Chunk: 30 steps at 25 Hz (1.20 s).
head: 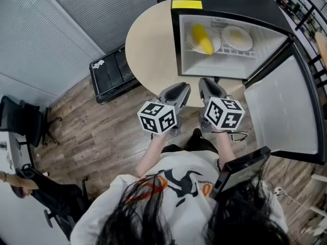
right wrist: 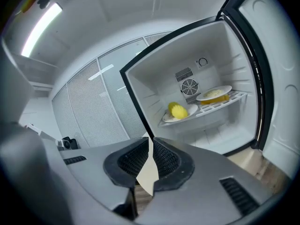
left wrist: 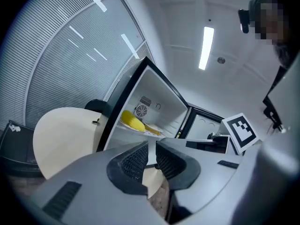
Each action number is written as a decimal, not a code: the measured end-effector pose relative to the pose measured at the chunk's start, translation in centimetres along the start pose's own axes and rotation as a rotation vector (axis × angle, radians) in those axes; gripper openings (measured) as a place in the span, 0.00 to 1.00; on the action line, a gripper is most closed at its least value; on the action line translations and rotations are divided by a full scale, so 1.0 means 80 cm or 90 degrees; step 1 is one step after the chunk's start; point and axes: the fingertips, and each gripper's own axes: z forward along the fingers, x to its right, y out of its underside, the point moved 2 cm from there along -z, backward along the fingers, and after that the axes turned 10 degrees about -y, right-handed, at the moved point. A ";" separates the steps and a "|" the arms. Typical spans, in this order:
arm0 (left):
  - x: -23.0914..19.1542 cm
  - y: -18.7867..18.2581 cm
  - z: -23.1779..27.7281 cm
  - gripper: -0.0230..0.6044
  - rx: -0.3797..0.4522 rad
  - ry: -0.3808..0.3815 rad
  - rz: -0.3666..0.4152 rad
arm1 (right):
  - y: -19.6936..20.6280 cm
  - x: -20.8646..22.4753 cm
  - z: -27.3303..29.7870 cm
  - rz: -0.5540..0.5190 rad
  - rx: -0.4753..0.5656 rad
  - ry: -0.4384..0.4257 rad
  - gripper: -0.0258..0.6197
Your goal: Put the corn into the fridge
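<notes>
A yellow cob of corn point(head: 203, 39) lies on a round white plate point(head: 192, 47) on the wire shelf inside the small black fridge point(head: 225, 4), which stands on a round beige table point(head: 148, 45). The fridge's door point(head: 286, 111) is swung wide open. A second white plate of pale food point(head: 237, 37) sits just beside the first. The left gripper point(head: 183, 87) hangs in front of the fridge with its jaws nearly together, leaving a slim gap with nothing in it. The right gripper point(head: 205, 83), close alongside, has its jaws together and empty
</notes>
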 end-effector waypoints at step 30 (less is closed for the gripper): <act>0.069 0.081 -0.133 0.06 0.001 0.066 0.049 | 0.136 -0.078 -0.151 0.020 -0.048 0.108 0.10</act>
